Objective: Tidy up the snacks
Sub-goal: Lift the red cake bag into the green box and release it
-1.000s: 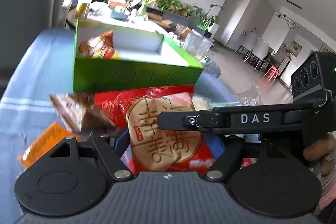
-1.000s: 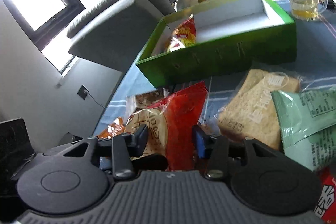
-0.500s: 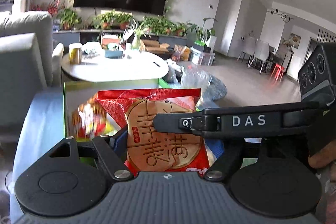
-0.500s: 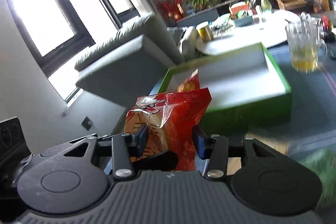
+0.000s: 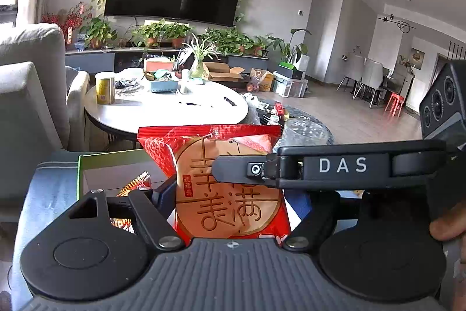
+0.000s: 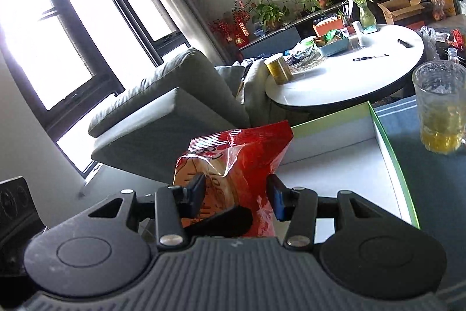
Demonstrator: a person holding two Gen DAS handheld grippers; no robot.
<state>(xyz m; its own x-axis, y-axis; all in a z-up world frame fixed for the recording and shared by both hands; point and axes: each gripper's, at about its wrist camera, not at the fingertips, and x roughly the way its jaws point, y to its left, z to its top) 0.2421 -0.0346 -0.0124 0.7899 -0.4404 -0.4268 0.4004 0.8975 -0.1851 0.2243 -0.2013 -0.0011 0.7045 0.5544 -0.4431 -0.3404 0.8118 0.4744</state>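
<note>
A red snack packet (image 5: 204,136) with a round brown biscuit printed on it is held up between both grippers. My left gripper (image 5: 233,196) is shut on its lower part. A finger (image 5: 335,165) of my right gripper crosses in front of it from the right. In the right wrist view the same packet (image 6: 247,147) stands upright with my right gripper (image 6: 237,194) shut on it. It hangs over the near left part of the green box (image 6: 390,142), whose floor is white. Another orange-red snack (image 5: 137,184) lies in the box (image 5: 80,171).
A glass pitcher (image 6: 439,112) with yellow liquid stands on the blue cloth (image 6: 431,179) right of the box. Behind the box is a round white table (image 6: 349,77) with a gold tin and clutter. A grey sofa (image 6: 174,95) is at the left.
Both grippers have lifted the red packet off the pile of loose snacks and carried it forward over the green box. The loose snacks have dropped out of view.
</note>
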